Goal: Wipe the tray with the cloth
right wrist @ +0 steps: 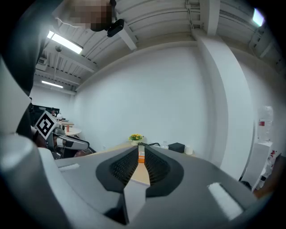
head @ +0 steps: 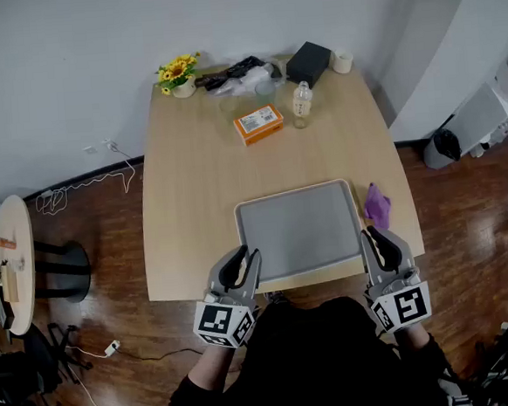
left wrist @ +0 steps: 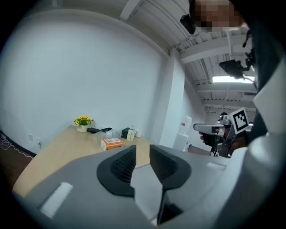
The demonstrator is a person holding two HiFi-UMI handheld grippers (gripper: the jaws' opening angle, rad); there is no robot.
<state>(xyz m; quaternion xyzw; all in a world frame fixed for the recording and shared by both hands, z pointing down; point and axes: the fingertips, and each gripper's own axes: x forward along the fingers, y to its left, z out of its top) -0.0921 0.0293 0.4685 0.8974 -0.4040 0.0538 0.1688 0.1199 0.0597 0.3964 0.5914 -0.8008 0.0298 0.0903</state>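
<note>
One tray, one cloth, one bottle, one orange box.

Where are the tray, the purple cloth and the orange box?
tray [head: 300,231]: head view, bare middle of its grey floor.
purple cloth [head: 377,205]: head view, middle of the bunched fabric.
orange box [head: 259,124]: head view, its top face.

Left hand-held gripper: grey shell, black jaws.
Right hand-held gripper: matching grey shell, black jaws.
Pads: black, ribbed.
Marker cube: white faces, black square codes.
Top: black, sleeved.
</note>
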